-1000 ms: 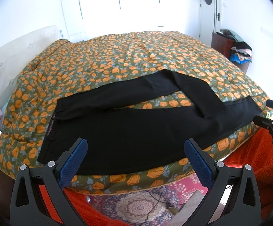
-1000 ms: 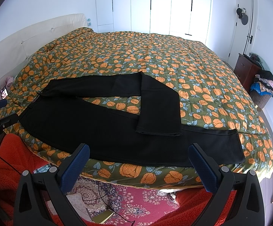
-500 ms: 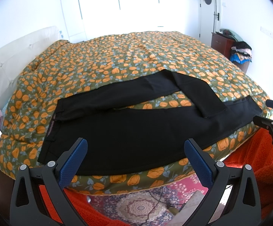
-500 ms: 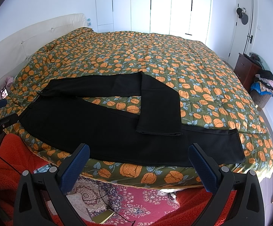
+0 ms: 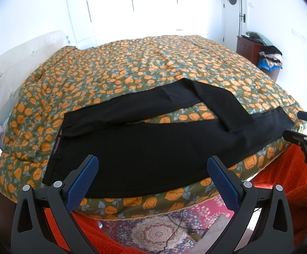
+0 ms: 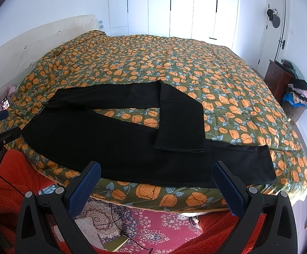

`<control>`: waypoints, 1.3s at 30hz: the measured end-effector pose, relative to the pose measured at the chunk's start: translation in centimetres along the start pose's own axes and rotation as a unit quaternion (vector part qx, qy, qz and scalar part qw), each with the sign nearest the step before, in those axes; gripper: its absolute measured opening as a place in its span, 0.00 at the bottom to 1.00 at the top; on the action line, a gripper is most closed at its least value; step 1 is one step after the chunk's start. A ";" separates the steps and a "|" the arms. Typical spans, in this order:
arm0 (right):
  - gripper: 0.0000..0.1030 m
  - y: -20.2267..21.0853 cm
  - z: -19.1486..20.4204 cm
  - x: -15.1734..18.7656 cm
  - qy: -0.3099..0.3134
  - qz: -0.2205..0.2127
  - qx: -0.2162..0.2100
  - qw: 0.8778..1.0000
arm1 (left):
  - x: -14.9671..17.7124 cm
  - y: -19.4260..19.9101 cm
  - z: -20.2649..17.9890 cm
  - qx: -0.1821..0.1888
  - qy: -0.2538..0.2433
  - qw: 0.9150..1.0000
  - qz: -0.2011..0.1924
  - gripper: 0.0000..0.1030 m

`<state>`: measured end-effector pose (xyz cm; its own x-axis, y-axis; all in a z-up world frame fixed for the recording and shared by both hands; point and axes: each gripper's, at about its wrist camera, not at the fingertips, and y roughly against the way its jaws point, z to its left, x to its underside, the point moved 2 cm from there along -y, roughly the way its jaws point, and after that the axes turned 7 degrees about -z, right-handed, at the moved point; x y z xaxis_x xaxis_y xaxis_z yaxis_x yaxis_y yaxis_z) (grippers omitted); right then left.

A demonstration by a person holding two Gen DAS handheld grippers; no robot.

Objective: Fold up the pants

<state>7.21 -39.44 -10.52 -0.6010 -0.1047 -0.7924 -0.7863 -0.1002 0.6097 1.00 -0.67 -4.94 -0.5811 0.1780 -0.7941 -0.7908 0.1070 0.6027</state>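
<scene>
Black pants (image 5: 153,148) lie spread along the near edge of the bed (image 5: 132,80), waistband toward the headboard (image 6: 26,48), the near leg stretched flat and the far leg bent back so that its cuff rests on the near leg. The left gripper (image 5: 152,180) and the right gripper (image 6: 155,182) each hang above the bed's near edge with jaws wide apart, holding nothing and touching no cloth.

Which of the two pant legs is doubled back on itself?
The far leg: its lower part is folded back, its hem lying on the near leg, which lies straight along the bed edge.
</scene>
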 end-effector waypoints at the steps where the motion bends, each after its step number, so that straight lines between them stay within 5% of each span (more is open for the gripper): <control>1: 1.00 0.0 -0.1 -0.1 0.000 0.000 0.000 1.000 | 0.0 0.0 0.0 0.000 -0.001 1.000 0.000 0.99; 39: 1.00 -0.1 0.0 -0.1 -0.001 0.002 0.000 1.000 | 0.0 0.0 -0.5 -0.002 -0.003 1.000 -0.002 0.99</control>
<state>7.36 -39.38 -10.50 -0.6045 -0.1036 -0.7898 -0.7838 -0.0994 0.6130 0.88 -1.20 -5.00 -0.5777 0.1830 -0.7955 -0.7934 0.1030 0.5999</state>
